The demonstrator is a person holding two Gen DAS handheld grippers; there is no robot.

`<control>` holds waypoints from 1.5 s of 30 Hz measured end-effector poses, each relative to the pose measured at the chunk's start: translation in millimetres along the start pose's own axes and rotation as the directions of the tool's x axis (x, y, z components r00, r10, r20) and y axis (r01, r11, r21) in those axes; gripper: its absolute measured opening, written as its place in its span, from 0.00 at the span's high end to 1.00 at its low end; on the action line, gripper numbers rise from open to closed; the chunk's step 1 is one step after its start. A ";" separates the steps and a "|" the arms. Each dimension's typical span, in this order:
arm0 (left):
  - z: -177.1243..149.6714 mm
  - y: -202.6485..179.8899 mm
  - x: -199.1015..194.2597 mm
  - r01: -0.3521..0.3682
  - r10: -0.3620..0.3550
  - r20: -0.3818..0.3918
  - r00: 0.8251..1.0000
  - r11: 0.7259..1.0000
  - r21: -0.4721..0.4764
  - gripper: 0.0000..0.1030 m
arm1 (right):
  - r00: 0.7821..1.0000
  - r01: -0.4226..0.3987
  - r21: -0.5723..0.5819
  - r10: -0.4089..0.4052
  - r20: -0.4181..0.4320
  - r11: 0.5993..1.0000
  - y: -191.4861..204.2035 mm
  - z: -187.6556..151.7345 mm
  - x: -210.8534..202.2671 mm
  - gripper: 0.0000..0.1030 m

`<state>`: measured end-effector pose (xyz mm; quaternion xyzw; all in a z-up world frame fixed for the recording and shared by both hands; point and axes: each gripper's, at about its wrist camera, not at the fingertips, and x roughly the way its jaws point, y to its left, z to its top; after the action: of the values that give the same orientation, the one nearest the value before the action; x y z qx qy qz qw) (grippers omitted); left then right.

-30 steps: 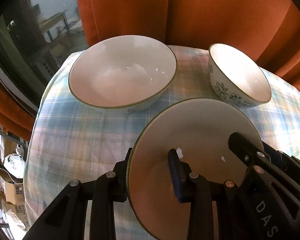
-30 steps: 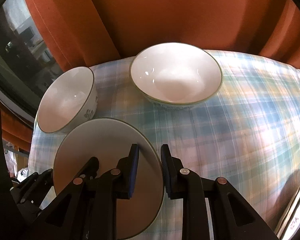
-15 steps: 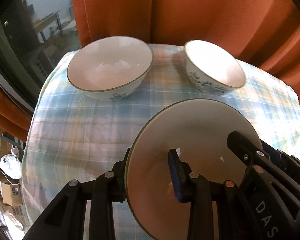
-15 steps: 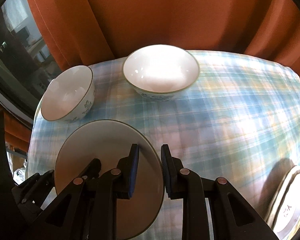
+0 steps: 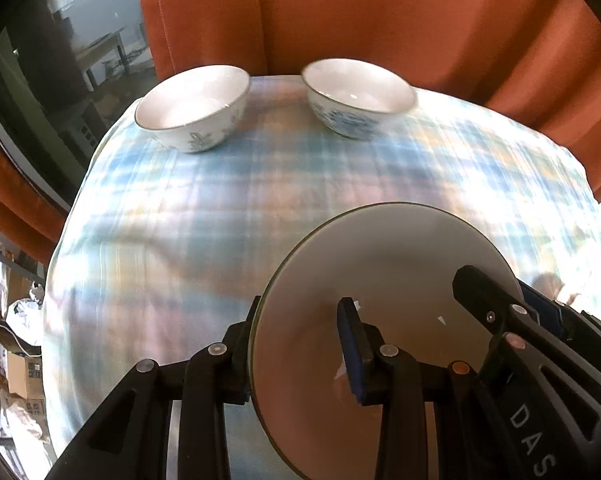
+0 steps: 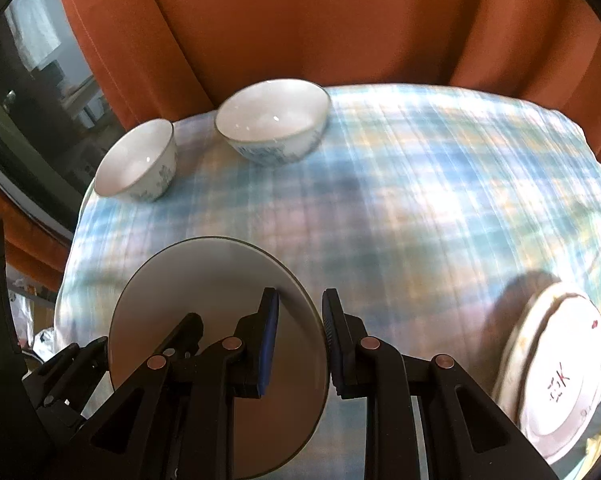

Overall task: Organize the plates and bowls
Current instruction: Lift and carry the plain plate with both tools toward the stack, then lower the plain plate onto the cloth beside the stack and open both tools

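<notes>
A plain grey-white plate (image 5: 384,264) with a dark rim hangs above the plaid cloth, held from both sides. My left gripper (image 5: 300,308) is shut on its left rim, one finger on top and one beneath. My right gripper (image 6: 299,295) is shut on the plate's (image 6: 204,304) right rim, and it also shows in the left wrist view (image 5: 508,296). Two white bowls with blue flower patterns stand at the table's far edge: one on the left (image 5: 192,108) (image 6: 136,160), one on the right (image 5: 356,92) (image 6: 272,124).
A stack of plates (image 6: 556,364) with red writing on the top one lies at the near right of the plaid tablecloth (image 6: 420,200). Orange curtains (image 5: 380,20) hang behind the table, and a dark window (image 5: 40,60) is at the left.
Both grippers have drawn back from the bowls and risen a little, carrying the plate. The bowls now look smaller and farther off, and the stack of plates has come into the right wrist view.
</notes>
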<state>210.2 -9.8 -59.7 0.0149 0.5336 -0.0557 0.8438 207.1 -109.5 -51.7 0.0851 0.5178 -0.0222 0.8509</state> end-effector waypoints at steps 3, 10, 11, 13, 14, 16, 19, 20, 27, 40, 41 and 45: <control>-13.7 -16.9 -7.1 -0.015 0.015 0.002 1.000 1.000 -0.002 0.68 | 1.000 -0.009 -0.002 0.009 -0.002 1.000 -16.3 -12.2 -10.8 0.74; -48.8 -49.2 -19.3 -0.039 0.039 0.006 0.999 0.999 -0.032 0.68 | 0.999 -0.037 -0.015 0.037 -0.006 0.999 -52.9 -43.5 -31.9 0.74; -53.5 -52.2 -21.6 -0.042 0.042 0.008 0.999 0.998 -0.038 0.68 | 0.999 -0.040 -0.020 0.040 -0.005 0.999 -57.3 -47.1 -34.1 0.74; -63.3 -59.8 -23.6 -0.047 0.047 0.011 0.999 0.998 -0.048 0.68 | 0.999 -0.048 -0.031 0.048 -0.005 0.998 -64.9 -53.5 -36.2 0.74; -67.6 -63.5 -23.3 -0.048 0.048 0.009 0.999 0.998 -0.050 0.68 | 0.999 -0.051 -0.039 0.051 -0.005 0.998 -69.0 -57.5 -37.4 0.74; -75.7 -70.1 -21.7 -0.051 0.051 0.003 0.999 0.997 -0.058 0.68 | 0.999 -0.054 -0.046 0.054 -0.009 0.997 -75.3 -63.6 -38.5 0.74; -87.9 -79.0 -17.6 -0.059 0.058 -0.012 0.998 0.996 -0.066 0.68 | 0.998 -0.057 -0.061 0.055 -0.026 0.996 -85.9 -73.8 -38.2 0.74; -91.3 -81.7 -15.2 -0.062 0.060 -0.019 0.998 0.996 -0.069 0.68 | 0.998 -0.058 -0.069 0.056 -0.037 0.996 -89.6 -77.5 -37.0 0.74; -104.7 -91.3 0.9 -0.068 0.063 -0.065 0.996 0.994 -0.087 0.68 | 0.994 -0.061 -0.087 0.053 -0.092 0.994 -105.9 -94.9 -26.8 0.74; -99.5 -90.3 3.4 -0.101 0.098 -0.031 0.995 0.989 -0.112 0.68 | 0.993 -0.099 -0.116 0.091 -0.072 0.988 -108.6 -88.1 -20.1 0.74; -98.5 -91.1 3.1 -0.109 0.107 -0.023 0.994 0.988 -0.110 0.68 | 0.993 -0.099 -0.117 0.091 -0.071 0.988 -108.6 -87.3 -19.1 0.74; -96.9 -91.2 8.2 -0.118 0.115 -0.032 0.993 0.987 -0.107 0.63 | 0.990 -0.121 -0.100 0.113 -0.082 0.988 -112.8 -83.0 -13.7 0.74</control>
<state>116.5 -92.8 -105.7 0.0007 0.5447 0.0231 0.8383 113.7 -207.2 -90.6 0.0716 0.5445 0.0581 0.8337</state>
